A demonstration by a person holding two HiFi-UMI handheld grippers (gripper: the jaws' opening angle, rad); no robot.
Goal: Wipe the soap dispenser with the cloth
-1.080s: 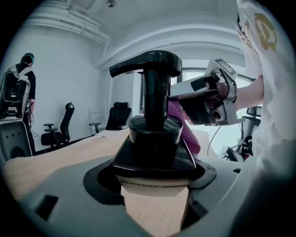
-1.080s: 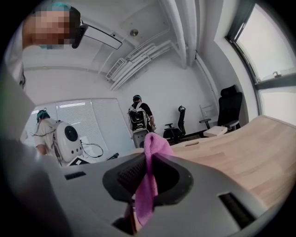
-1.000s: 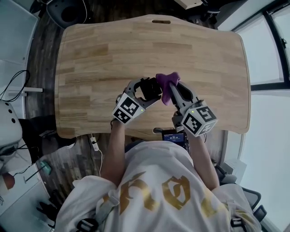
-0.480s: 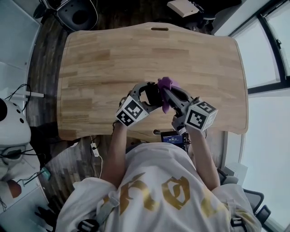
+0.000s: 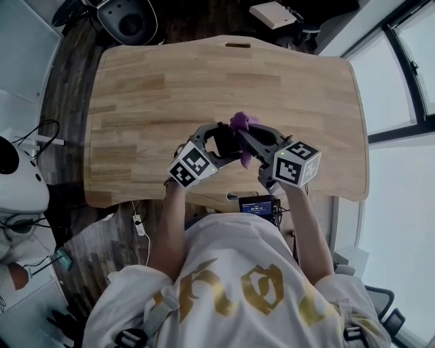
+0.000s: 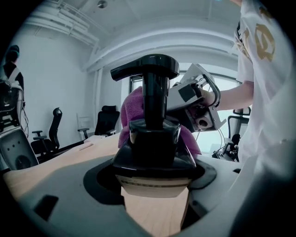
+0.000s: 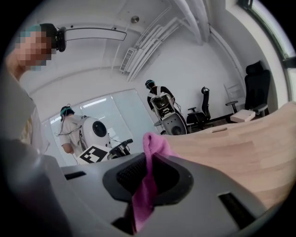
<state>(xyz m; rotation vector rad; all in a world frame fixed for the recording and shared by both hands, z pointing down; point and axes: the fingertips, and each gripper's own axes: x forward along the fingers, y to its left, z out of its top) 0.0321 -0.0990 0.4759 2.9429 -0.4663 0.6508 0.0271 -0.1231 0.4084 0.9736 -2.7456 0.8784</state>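
A black soap dispenser (image 6: 152, 125) with a pump head stands upright above the wooden table (image 5: 170, 88), and my left gripper (image 6: 155, 159) is shut on its base. In the head view the dispenser (image 5: 228, 141) is mostly hidden between the two grippers. My right gripper (image 7: 148, 173) is shut on a purple cloth (image 7: 147, 185). The cloth (image 6: 130, 111) is pressed against the far side of the dispenser, and a bunch of it (image 5: 243, 122) sticks up above both jaws. The right gripper (image 5: 253, 144) meets the left gripper (image 5: 219, 139) over the table's near middle.
A small dark device (image 5: 257, 204) hangs at the table's near edge by my body. A white box (image 5: 270, 13) and an office chair (image 5: 129, 17) lie beyond the far edge. The right gripper view shows other people (image 7: 159, 99) and a white robot (image 7: 96, 131) behind.
The right gripper with the cloth has shifted slightly left and closer against the dispenser. The left gripper still holds the dispenser in almost the same place.
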